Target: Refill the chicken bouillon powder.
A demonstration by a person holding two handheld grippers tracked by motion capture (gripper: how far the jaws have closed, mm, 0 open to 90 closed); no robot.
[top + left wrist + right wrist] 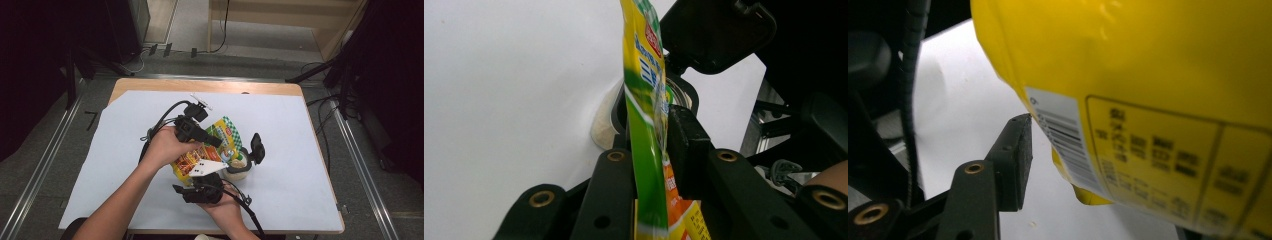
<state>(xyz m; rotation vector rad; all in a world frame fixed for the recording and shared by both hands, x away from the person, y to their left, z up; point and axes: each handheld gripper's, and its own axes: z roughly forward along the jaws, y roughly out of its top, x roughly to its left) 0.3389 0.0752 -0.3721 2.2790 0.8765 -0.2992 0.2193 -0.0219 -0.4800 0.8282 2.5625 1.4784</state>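
Pouring from a yellow-and-green snack pouch [210, 147] into an open container [237, 167] looks to be the step in hand. My left gripper [659, 150] is clamped on the pouch near its upper edge; in the left gripper view the film runs edge-on between the two jaws, pinched flat, with the container's dark rim [681, 92] just beyond the jaw tips and its flip lid [716, 35] standing open above. My right gripper [200, 190] sits below the pouch's bottom end on the high view. In the right gripper view one jaw pad [1015, 160] stands just beside the barcode panel [1063, 140] on the back of the pouch, not visibly pressing it; the other jaw is hidden behind the bag, so I cannot tell whether this gripper has any hold. Note for doing this well: keep the left clamp firm and the pouch mouth directly over the rim, since the opening is narrow compared with the bag. Judgement: the right gripper should lift or nudge the bottom corner gently so the contents slide toward the mouth rather than bunching. Tilt slowly. Risk: the container [604, 125] is light-looking and stands free on the white sheet [300, 150], so any sideways drag from the pouch could tip it. The lid hinge side is away from my left jaws, which leaves the near rim free for pouring.
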